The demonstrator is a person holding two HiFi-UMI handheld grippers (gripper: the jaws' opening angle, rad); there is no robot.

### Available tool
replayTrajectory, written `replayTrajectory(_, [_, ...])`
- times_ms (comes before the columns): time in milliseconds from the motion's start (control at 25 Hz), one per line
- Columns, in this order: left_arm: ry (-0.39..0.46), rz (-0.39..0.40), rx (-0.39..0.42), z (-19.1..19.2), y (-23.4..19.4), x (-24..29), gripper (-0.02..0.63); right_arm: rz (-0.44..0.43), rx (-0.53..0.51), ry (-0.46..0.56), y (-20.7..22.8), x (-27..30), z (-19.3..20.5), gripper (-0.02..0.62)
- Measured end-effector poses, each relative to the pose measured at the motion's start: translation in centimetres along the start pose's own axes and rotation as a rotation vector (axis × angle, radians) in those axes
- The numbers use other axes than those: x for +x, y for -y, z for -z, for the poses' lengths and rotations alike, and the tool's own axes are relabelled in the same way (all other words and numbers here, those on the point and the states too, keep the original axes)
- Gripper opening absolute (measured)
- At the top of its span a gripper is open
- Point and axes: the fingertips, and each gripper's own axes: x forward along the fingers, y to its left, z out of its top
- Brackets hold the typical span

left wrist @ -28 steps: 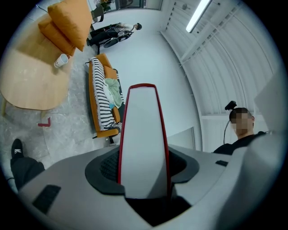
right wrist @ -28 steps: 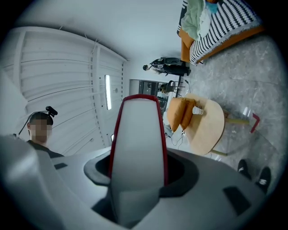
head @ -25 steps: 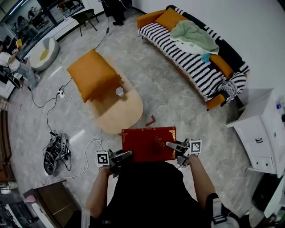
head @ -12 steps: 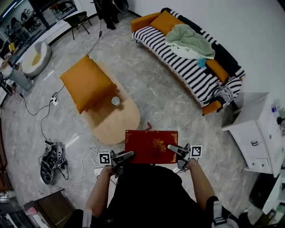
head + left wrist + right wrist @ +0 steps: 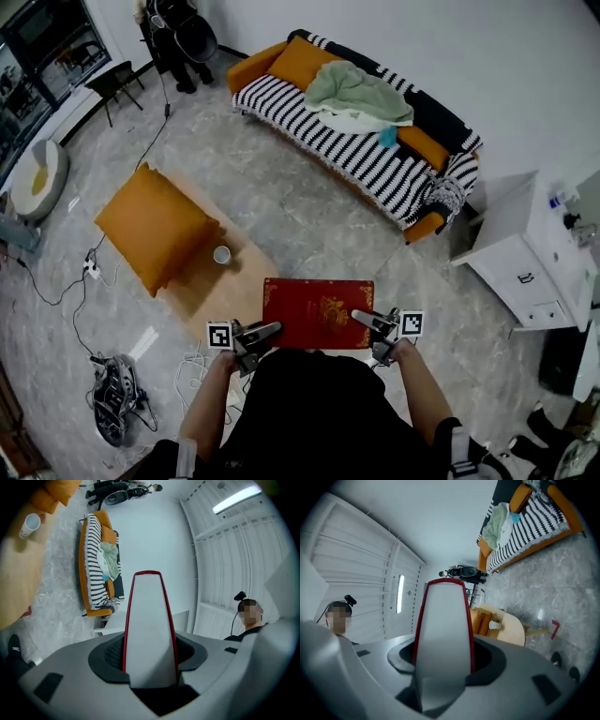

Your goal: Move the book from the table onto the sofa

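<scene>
Closest in, the person's two forearms reach forward, one tool in each hand. The left tool is clamped on the left edge of the red book and the right tool on its right edge. Each gripper view shows the white page block, rimmed by the red cover, wedged edge-on between that tool's jaws. The book is held roughly flat in the air before the person's torso, gold ornament on its cover facing up. Its far left corner overlaps the near end of the wooden surface in the head view. On that surface stand a small white cup and, beyond it, a big orange cushion. Past a stretch of marbled floor comes the sofa — black-and-white striped, well apart from the book — with a green blanket crumpled on its seat. A white cabinet stands just beside its right end.
</scene>
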Motion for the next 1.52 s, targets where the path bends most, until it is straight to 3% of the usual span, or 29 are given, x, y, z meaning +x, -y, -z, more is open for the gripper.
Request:
replayTrajectory(280, [-0.2,0.035,-0.023,-2.4,-0.6,3.9,0.241,0.059,-0.008,0.198,0.2,-2.8,-1.2,0.244])
replayTrajectory(440, [-0.243,0.034,-0.033,-2.6,-1.3,6.3,0.241,0.072,0.013,0.25,1.1,-4.9,-2.0,0.244])
replayTrajectory(600, [-0.231,0.012,-0.055,-3.1,-1.9,7.7,0.241,0.069,0.012,0.244,1.6,-5.6,-3.5,0.244])
replayTrajectory(960, [-0.138,-0.008,-0.019,-5.4,-2.8,13.4,0.241,0.034,0.002,0.185,3.6,-8.0,-9.9,0.244])
replayTrajectory(1280, [-0.07,-0.008,0.031,-7.4,-2.9,22.8,0.241,-0.022,0.001,0.148,4.1,-13.0,-18.3,0.244])
replayTrajectory(1520, [-0.031,-0.067,0.031,-6.9,-3.3,27.1,0.241,-0.062,0.03,0.118,5.5,-16.4,-21.4,0.244])
